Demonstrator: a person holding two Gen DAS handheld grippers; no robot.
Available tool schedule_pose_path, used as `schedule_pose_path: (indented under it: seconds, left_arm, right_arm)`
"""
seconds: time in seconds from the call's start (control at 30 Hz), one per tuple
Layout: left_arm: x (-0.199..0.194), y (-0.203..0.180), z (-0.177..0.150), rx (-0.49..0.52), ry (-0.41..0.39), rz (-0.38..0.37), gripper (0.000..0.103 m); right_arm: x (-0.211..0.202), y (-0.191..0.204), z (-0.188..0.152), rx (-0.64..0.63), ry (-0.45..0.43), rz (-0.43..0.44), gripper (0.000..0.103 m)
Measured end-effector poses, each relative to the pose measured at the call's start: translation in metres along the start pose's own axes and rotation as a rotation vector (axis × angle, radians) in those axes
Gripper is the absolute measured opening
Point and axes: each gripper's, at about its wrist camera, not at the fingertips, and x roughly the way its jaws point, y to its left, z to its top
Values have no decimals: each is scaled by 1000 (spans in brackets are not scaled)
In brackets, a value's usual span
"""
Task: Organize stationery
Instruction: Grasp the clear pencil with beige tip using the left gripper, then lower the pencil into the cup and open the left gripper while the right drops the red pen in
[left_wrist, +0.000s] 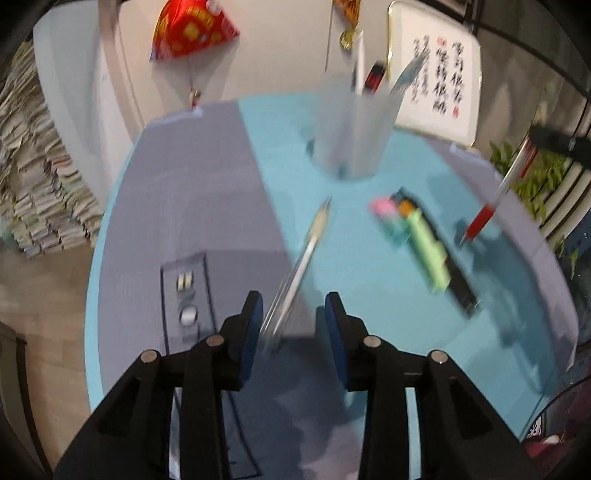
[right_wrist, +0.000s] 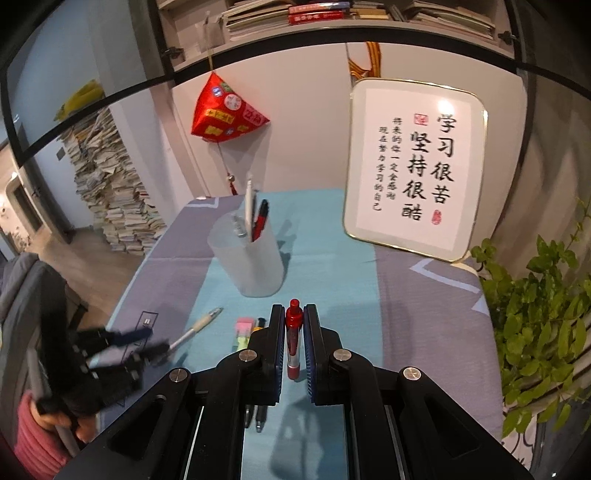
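pinching the slim red-and-clear plastic pen between its blue-padded jaws, the right gripper has closed down to a narrow slot and holds the pen lifted above the cloth, red cap end pointing forward toward the cup. the left gripper stands wide open with nothing in it, its pads either side of the near end of a clear-barrelled pen with a cream grip that lies slantwise on the table.

these pens look light, stiff and smooth — i'd guess the round barrel could roll or swivel in a grip, so mid-barrel, square across the pads, seems the safest place to take hold. the frosted translucent plastic cup already carries a few pens upright and looks light enough to tip if knocked on the rim.

further out, a bundle of pastel highlighters beside a flat black case lies on the turquoise and grey tablecloth, between the clear pen and the red one.

hard to read: the left view is smeared with motion, so i cannot tell whether the left pads touch the clear pen. the right gripper's body hides most of the highlighter bundle in its own view, and the small dark-outlined patch with pale spots near the left jaws is too blurred to name.
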Motion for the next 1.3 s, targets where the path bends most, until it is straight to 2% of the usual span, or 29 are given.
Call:
schedule_pose_path:
  seconds: [0.17,0.23,0.27,0.37,0.5,0.67,0.8,0.9,1.03,1.13,1.3]
  left_arm:
    - [6,0,-10,12,-30,-44,30]
    - [11,-1,-15,29,-28,-39,11]
    - [11,-1,-15,27,-29,-46,8]
    - [5,3,-14,-5,-43,-87,8]
    - [-21,-3,-3,19,-111,-68,8]
    - [-40,-6,5,33,-147,-52,8]
    - [-45,-7,5,26,-146,-43,8]
    - [-50,-7,0,22,-150,-41,8]
    - [-58,-4,-3,13,-158,-26,8]
    - [-62,-1,-5,5,-161,-13,8]
    - [-69,5,-3,1,-179,-6,8]
  right_arm:
    - [-2,14,-1,-15,2,6,10]
    - [-4,18,-2,-21,2,5,10]
    - [-5,19,-3,-23,1,3,10]
    - [-10,22,-1,-27,-8,-8,10]
    - [-17,26,4,-31,-30,-12,10]
    - [-24,35,15,-33,-64,12,10]
    - [-33,43,37,-46,-122,22,10]
    - [-36,52,68,-60,-171,27,10]
    - [-24,64,101,-70,-214,-11,10]
    - [-4,68,114,-70,-200,-30,10]
    - [30,67,115,-62,-133,-54,10]
